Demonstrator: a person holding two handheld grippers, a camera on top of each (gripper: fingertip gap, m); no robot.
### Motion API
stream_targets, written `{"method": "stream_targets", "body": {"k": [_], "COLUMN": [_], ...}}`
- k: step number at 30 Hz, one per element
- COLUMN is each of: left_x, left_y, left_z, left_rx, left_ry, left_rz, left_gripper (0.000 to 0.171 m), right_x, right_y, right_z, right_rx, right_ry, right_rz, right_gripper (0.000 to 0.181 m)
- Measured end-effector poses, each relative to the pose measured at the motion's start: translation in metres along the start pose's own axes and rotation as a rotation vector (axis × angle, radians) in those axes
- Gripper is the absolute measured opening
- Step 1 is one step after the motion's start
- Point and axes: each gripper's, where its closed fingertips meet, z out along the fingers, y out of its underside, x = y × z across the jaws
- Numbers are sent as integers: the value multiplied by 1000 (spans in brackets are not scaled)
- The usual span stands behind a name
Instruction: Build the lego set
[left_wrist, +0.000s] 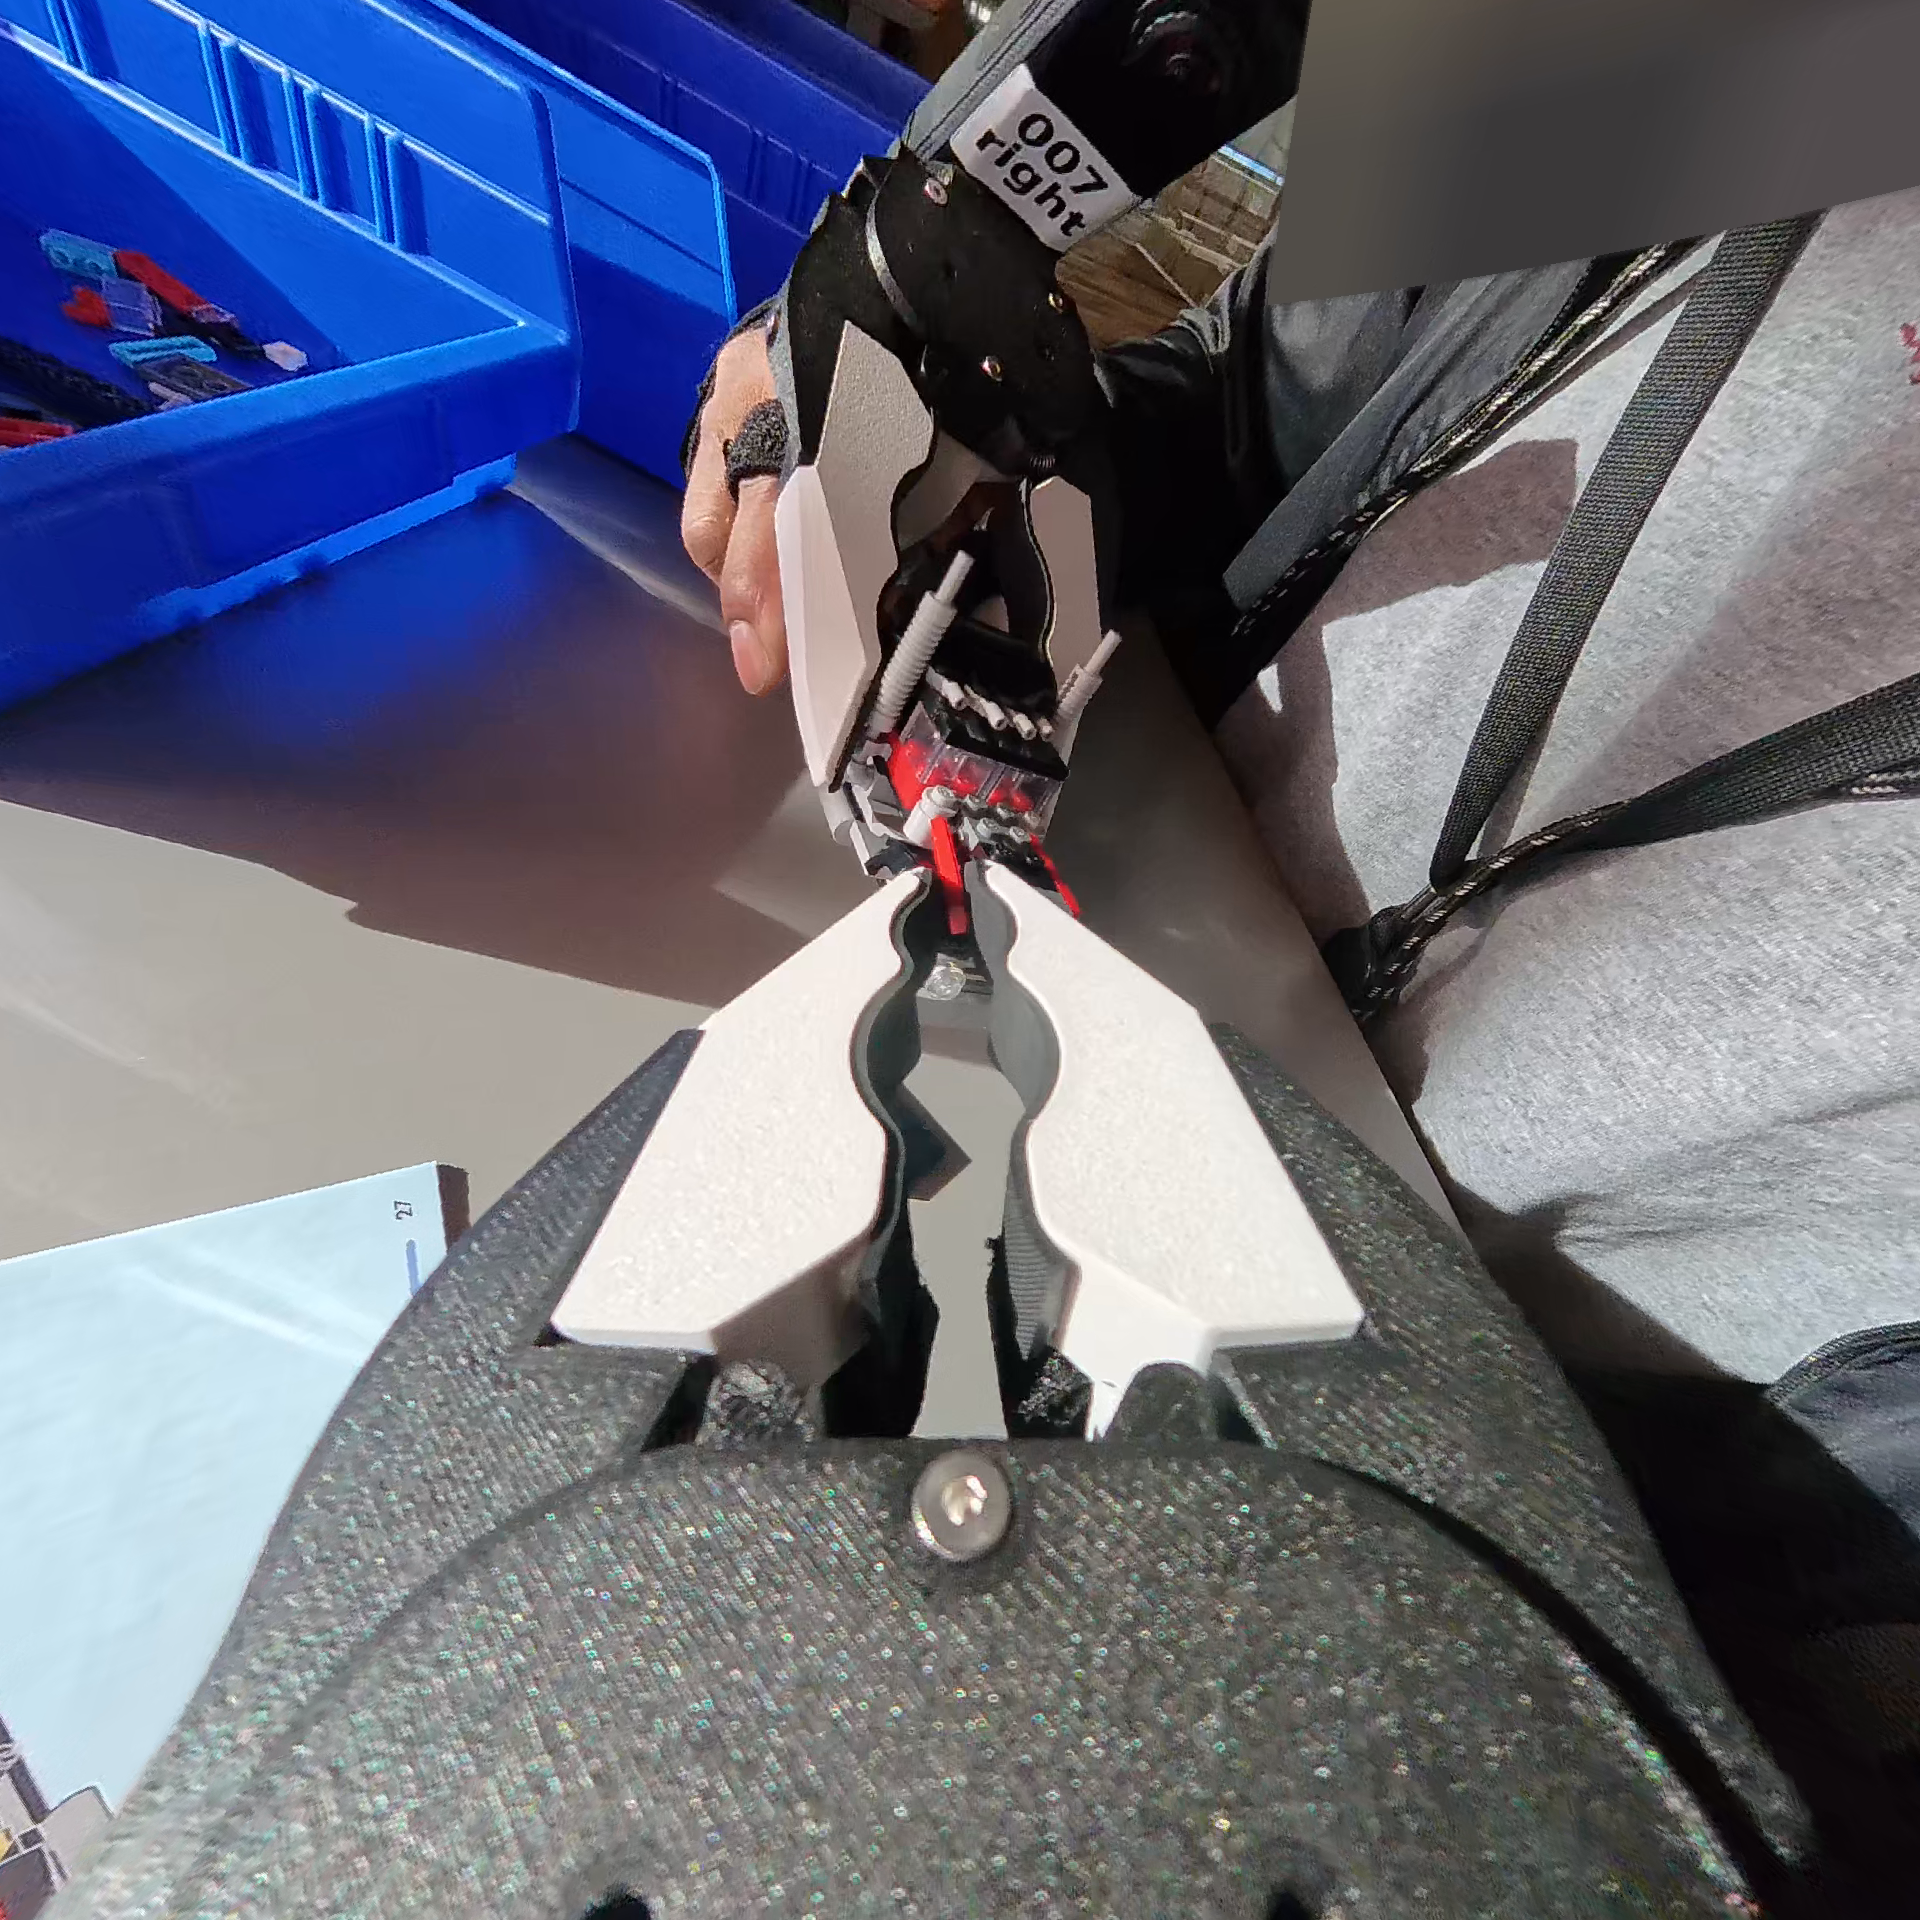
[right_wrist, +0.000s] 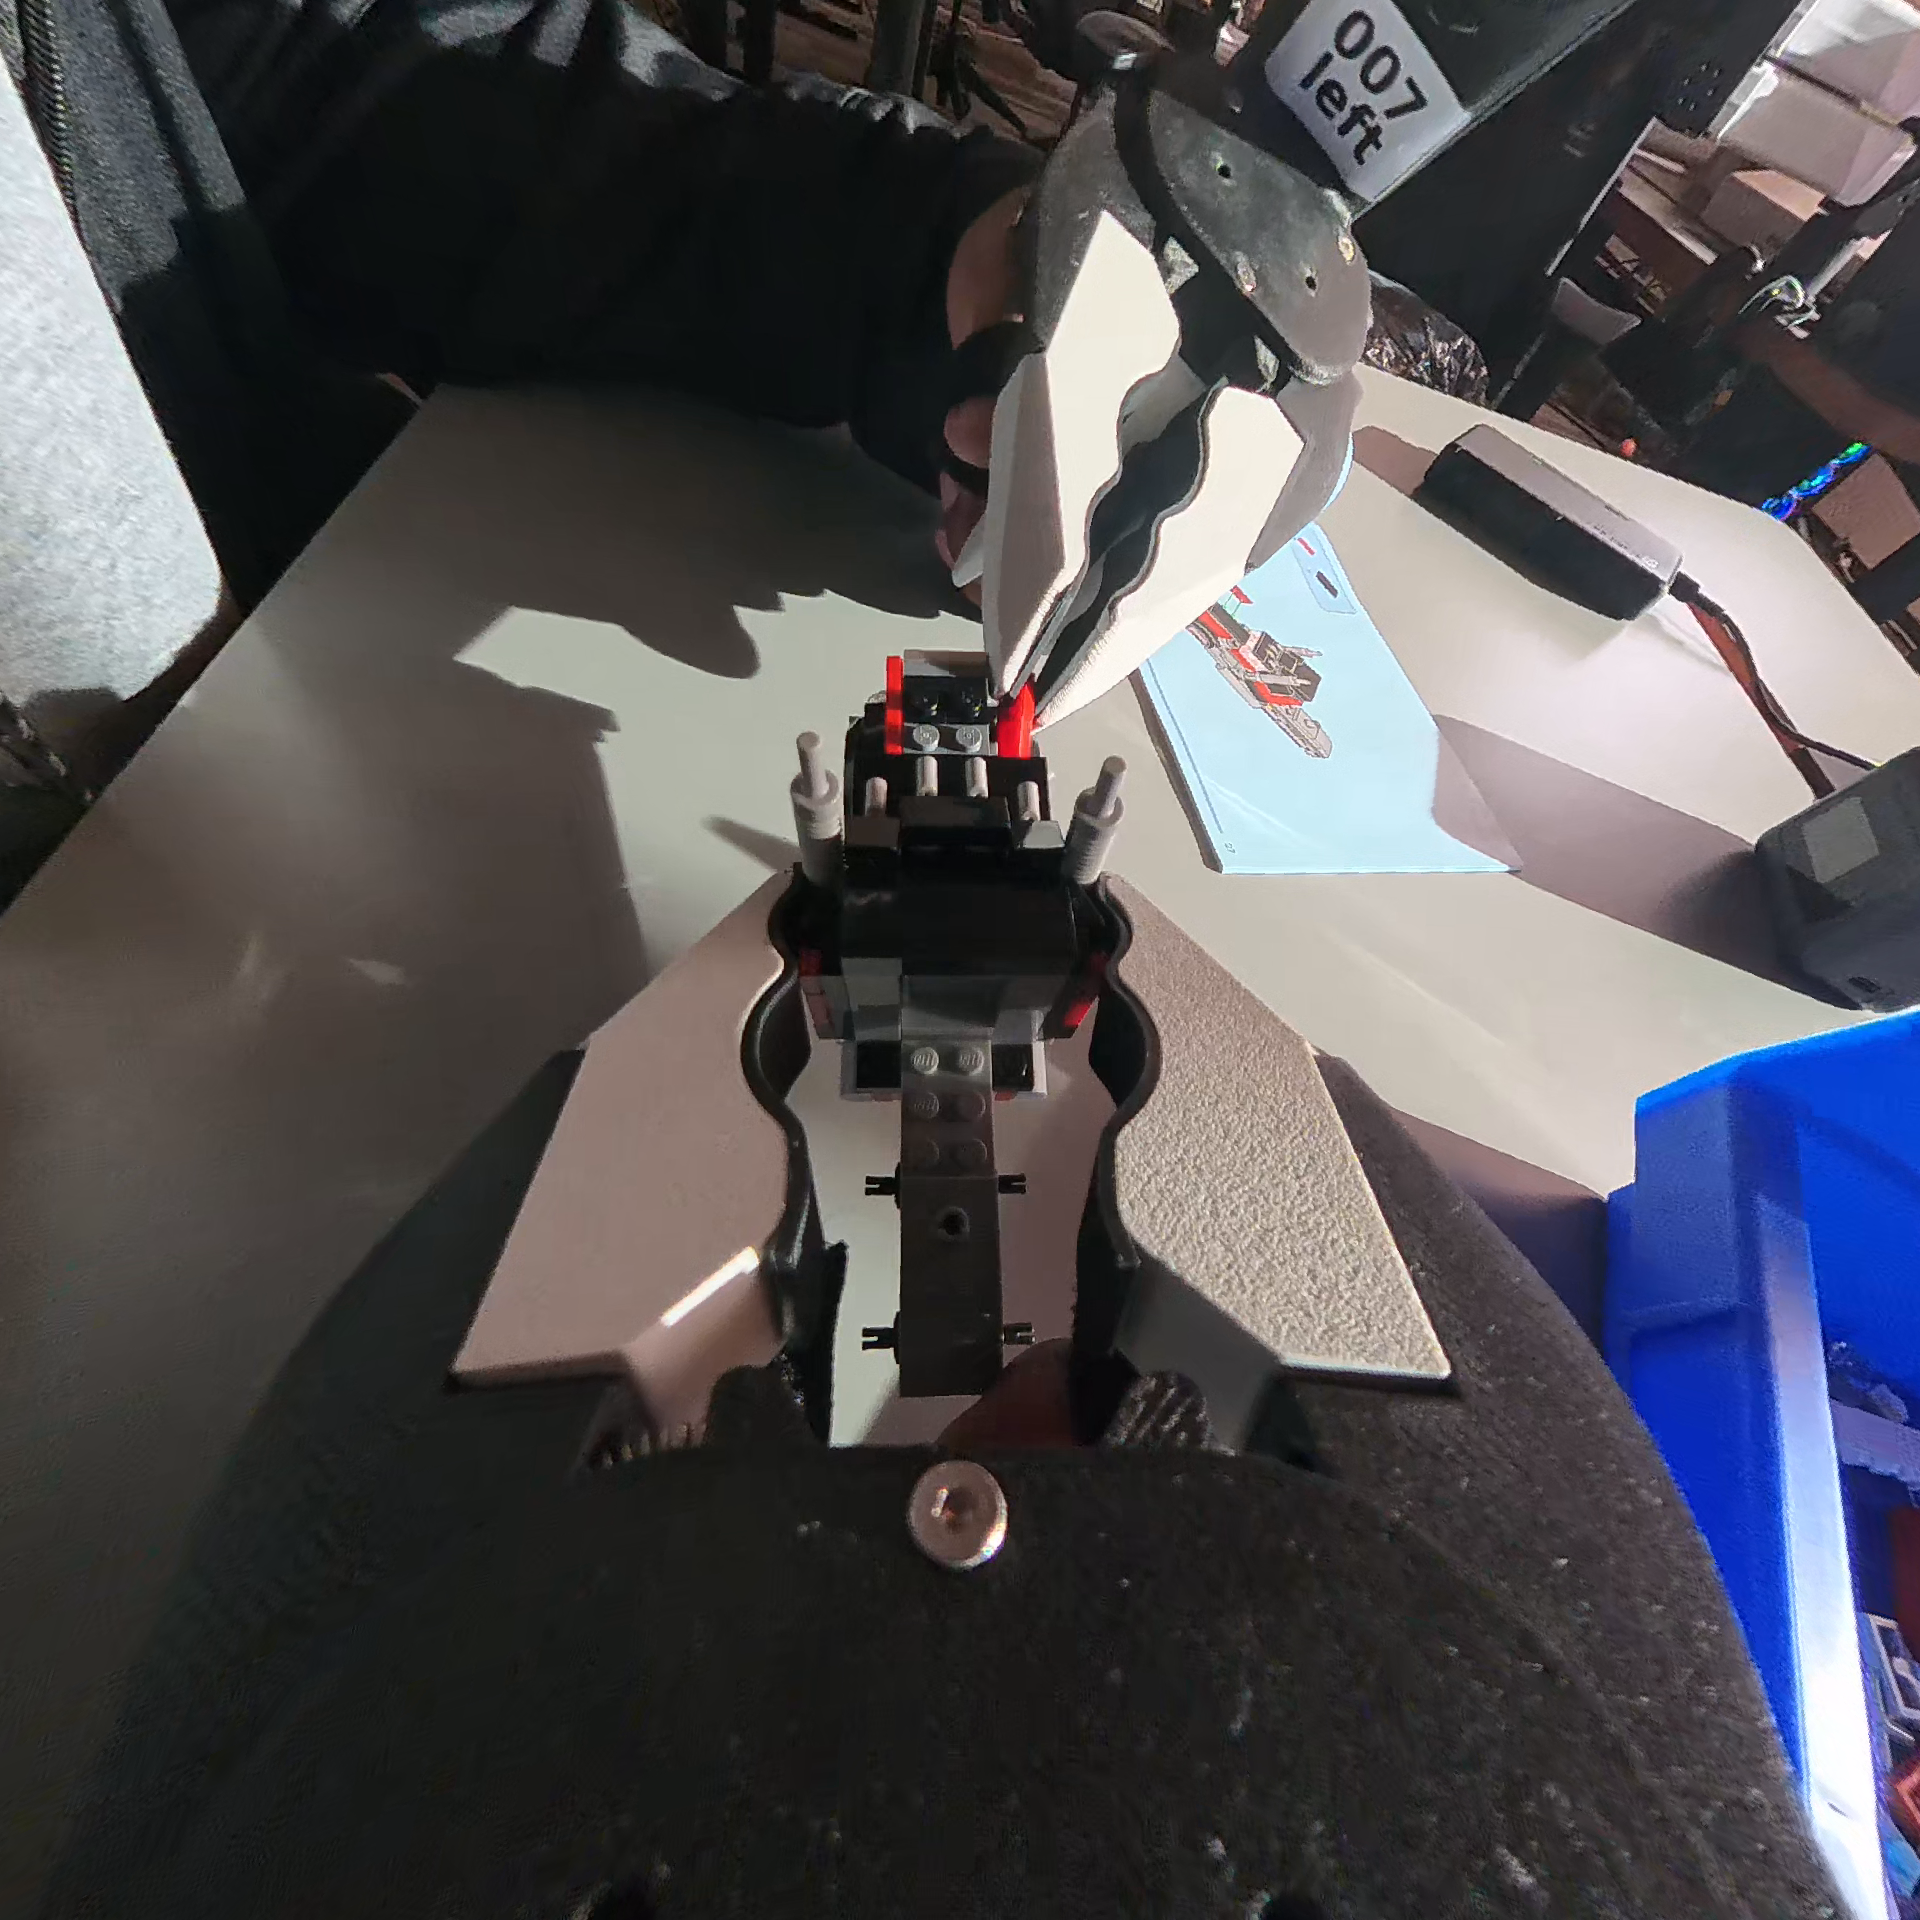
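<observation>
A black, grey and red lego model (right_wrist: 951, 935) with two grey upright pins is held above the table. My right gripper (right_wrist: 951, 914) is shut on the model's black middle, and its grey studded tail runs back between the fingers. My left gripper (left_wrist: 943, 883) is shut on a thin red piece (left_wrist: 948, 868) and holds it against the model's front end (left_wrist: 966, 769). In the right wrist view the left gripper (right_wrist: 1023, 707) comes down from the upper right and its tips pinch the red piece (right_wrist: 1016, 722) beside two grey studs.
A blue bin (left_wrist: 281, 343) with several loose red, black and turquoise pieces stands at the upper left. A light-blue instruction booklet (right_wrist: 1320, 727) lies on the pale table (right_wrist: 416, 831). Black devices (right_wrist: 1538, 520) with a cable lie at the far right. A person's grey-clad body (left_wrist: 1662, 935) is close by. The grippers are tip to tip, or close to it.
</observation>
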Motion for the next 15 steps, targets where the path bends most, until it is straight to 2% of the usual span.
{"method": "stream_targets", "body": {"k": [13,15], "left_x": [4,8], "left_y": [1,0], "left_z": [0,0], "left_rx": [-15,-15], "left_ry": [19,41], "left_rz": [-13,-14], "left_gripper": [7,15], "right_x": [-2,0], "right_y": [-1,0], "right_z": [3,4], "right_rx": [-4,-8], "right_ry": [3,12], "right_rz": [-25,-24], "right_gripper": [55,55]}}
